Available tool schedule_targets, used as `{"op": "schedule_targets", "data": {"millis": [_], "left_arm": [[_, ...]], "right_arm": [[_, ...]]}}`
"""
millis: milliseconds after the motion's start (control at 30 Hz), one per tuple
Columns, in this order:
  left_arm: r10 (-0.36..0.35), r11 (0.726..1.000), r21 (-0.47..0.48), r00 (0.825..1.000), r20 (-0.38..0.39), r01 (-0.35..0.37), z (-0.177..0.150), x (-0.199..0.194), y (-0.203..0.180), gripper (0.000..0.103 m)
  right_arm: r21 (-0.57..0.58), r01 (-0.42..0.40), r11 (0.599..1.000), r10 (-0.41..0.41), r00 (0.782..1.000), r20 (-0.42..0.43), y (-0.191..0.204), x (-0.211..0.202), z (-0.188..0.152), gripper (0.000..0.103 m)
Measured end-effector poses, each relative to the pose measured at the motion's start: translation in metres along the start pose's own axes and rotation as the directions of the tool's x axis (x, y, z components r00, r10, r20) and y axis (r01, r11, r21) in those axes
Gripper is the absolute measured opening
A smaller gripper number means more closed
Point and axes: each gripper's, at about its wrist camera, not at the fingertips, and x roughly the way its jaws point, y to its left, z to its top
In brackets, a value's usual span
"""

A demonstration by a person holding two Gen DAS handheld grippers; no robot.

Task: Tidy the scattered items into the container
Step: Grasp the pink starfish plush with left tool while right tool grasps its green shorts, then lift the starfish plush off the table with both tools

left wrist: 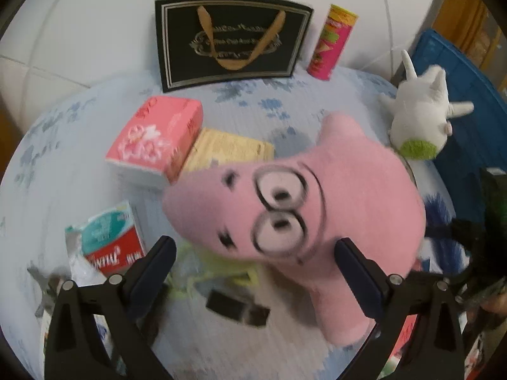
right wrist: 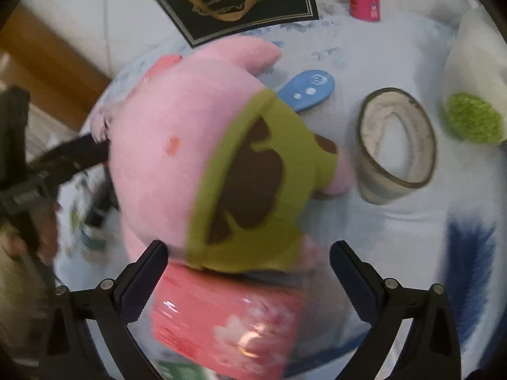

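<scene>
Wide-spread black fingers of the left gripper [left wrist: 256,246] bracket a soft pink star-shaped plush toy [left wrist: 317,196] without visibly pinching it. That fits either a grasp closing or a let-go, so I judge no further. The squashy plush is just ahead of the fingers, outside any container. The right gripper [right wrist: 248,250] gapes empty above a glossy film-wrapped pink tissue pack [right wrist: 221,316]. Beyond the left gripper's right finger stands a rigid blue plastic crate [left wrist: 459,72], likely the container.

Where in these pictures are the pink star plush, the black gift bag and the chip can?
pink star plush [left wrist: 294,202]: left wrist view, on its face.
black gift bag [left wrist: 233,36]: left wrist view, front panel.
chip can [left wrist: 331,44]: left wrist view, side of the tube.
</scene>
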Motion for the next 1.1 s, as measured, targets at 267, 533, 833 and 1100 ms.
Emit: {"op": "schedule_targets", "data": {"millis": [267,533,833,1100], "left_arm": [[0.048,0.997,0.058,0.998,0.029,-0.050,-0.025,0.001,-0.035,0.103],[0.135,0.975,0.176,0.991,0.001,-0.133,-0.045,0.025,-0.078,0.100],[0.181,0.981,0.076,0.983,0.004,-0.181,-0.035,0.026,-0.056,0.048],[0.229,0.973,0.030,0.973,0.012,-0.229,-0.026,0.026,-0.030,0.048]], "right_arm": [[-0.129,0.052,0.990,-0.047,0.998,0.039,-0.002,0.014,-0.014,0.097],[-0.210,0.005,0.978,0.005,0.999,0.049,-0.008,0.035,-0.004,0.102],[-0.297,-0.086,0.951,0.108,0.992,0.059,0.012,0.052,0.002,0.060],[-0.250,-0.123,0.960,0.159,0.979,0.129,-0.025,-0.014,-0.009,0.090]]}}
